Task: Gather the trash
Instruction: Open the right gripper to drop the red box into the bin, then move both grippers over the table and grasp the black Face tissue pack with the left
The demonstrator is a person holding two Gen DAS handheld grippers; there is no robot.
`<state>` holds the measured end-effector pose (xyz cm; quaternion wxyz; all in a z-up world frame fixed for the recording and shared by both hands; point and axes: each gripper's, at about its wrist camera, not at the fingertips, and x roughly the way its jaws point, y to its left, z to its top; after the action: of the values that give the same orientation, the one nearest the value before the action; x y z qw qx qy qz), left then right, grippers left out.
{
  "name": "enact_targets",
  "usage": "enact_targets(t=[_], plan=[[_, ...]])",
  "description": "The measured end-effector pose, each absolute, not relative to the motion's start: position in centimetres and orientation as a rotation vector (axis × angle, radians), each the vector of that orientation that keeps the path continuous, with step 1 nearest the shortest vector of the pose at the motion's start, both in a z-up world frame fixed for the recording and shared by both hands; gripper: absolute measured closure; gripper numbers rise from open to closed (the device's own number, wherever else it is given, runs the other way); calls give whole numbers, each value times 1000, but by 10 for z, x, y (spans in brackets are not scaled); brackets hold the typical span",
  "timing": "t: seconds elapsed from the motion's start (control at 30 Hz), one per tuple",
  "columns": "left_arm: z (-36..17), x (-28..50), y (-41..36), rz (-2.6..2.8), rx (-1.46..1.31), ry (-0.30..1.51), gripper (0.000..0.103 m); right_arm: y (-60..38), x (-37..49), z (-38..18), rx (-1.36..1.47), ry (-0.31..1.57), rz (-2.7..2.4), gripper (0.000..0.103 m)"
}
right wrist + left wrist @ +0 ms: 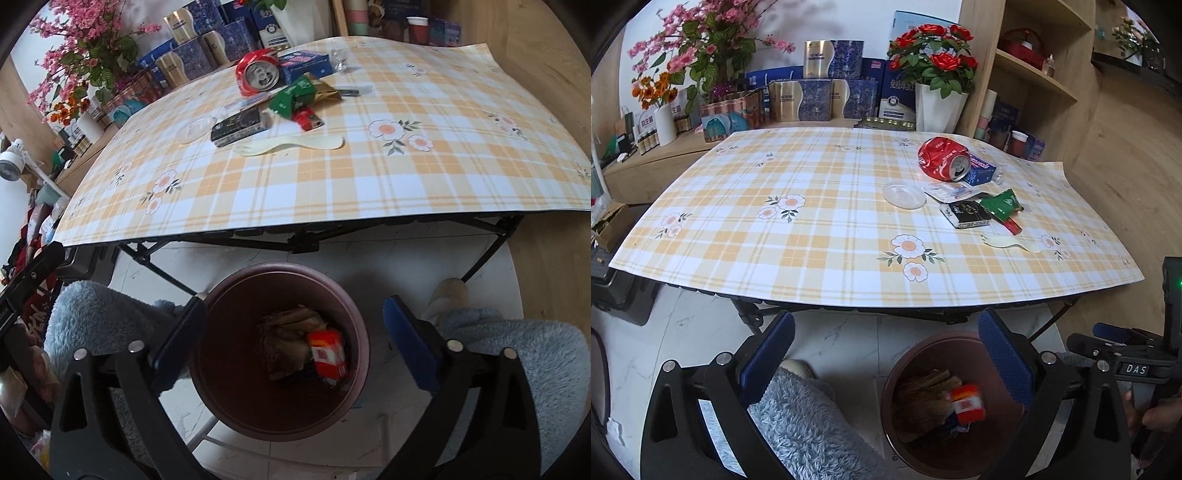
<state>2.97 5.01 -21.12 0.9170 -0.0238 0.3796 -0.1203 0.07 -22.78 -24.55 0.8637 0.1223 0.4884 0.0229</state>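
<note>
My right gripper (291, 332) hangs directly over the brown trash bin (236, 406), jaws spread wide and empty — an orange-red packet (327, 354) lies in the bin below. My left gripper (886, 350) gapes open too, holding nothing. The crushed red can (942, 158) and wrappers (1001, 205) sit on the checked tablecloth (812, 229).

We read "DAS" on a small label (1136, 369) fixed to the right gripper's black body, seen from the left wrist. Print on the boxes and wrappers is too small for us to read.
</note>
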Motion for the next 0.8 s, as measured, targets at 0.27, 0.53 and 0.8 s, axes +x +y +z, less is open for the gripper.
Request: enact_targets(t=[0.27,0.53,0.8], plan=[[-212,31,51,-240,-49,789,6,-241,2,-248,310,1030,11,6],[-213,33,53,-226,-60,799,6,-243,1,-247,314,1021,6,6],[-214,34,52,-223,-60,803,6,-244,-1,-248,319,1013,5,6]])
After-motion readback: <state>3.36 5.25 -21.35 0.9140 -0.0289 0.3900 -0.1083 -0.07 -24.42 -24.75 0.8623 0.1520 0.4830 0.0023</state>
